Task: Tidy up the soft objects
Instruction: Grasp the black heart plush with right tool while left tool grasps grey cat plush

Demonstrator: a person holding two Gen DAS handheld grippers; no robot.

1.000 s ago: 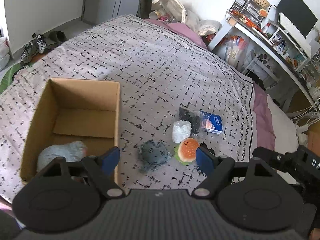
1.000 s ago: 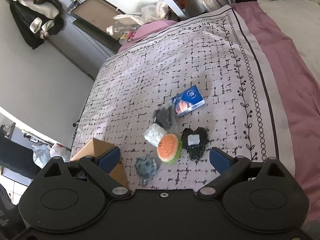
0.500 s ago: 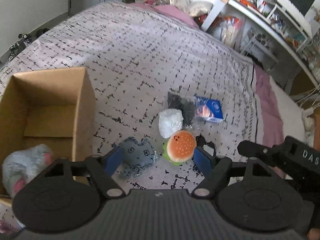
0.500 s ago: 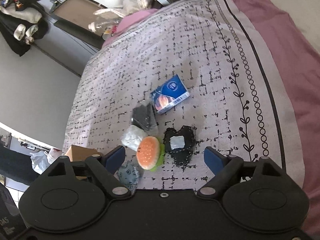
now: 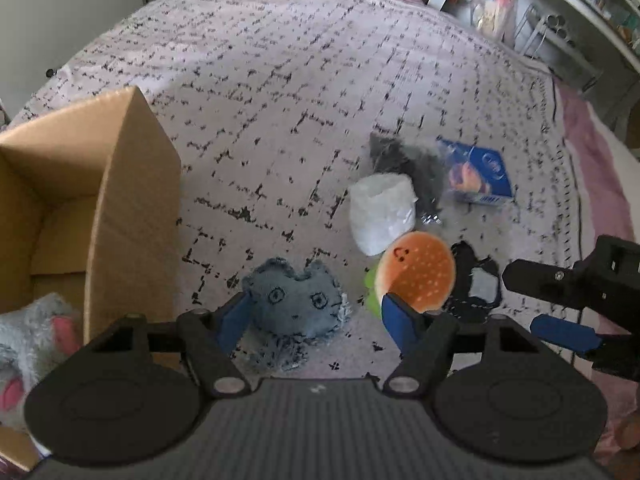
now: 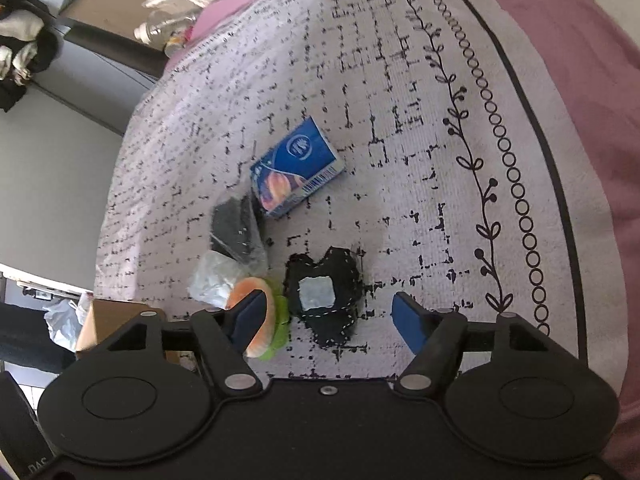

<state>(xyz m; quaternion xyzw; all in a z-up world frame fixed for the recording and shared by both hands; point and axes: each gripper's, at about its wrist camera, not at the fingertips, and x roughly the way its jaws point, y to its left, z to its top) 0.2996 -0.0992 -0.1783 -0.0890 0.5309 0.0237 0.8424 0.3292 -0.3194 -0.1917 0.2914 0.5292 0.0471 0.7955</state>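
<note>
On the patterned bedspread lie a blue denim cat plush [image 5: 296, 304], an orange burger plush [image 5: 418, 270], a black heart-shaped cushion [image 6: 324, 292] with a silver patch, a white wrapped bundle [image 5: 380, 212] and a dark bagged item [image 5: 404, 160]. My left gripper [image 5: 316, 320] is open and low over the denim cat plush, which sits between its fingers. My right gripper [image 6: 328, 320] is open just above the black cushion [image 5: 476, 280]; the burger plush [image 6: 256, 320] is by its left finger. A grey plush [image 5: 28, 344] lies in the cardboard box [image 5: 132, 200].
A blue carton [image 6: 296, 172] lies on the bedspread beyond the soft things, also in the left wrist view [image 5: 476, 172]. The box [image 6: 108, 320] stands at the left. Shelving [image 5: 560, 20] is past the bed's far right side. A pink sheet [image 6: 580, 60] borders the bedspread on the right.
Both grippers have moved down and forward toward the soft things. The denim cat now sits between the left fingers, and the black cushion between the right fingers. Both stay open.
</note>
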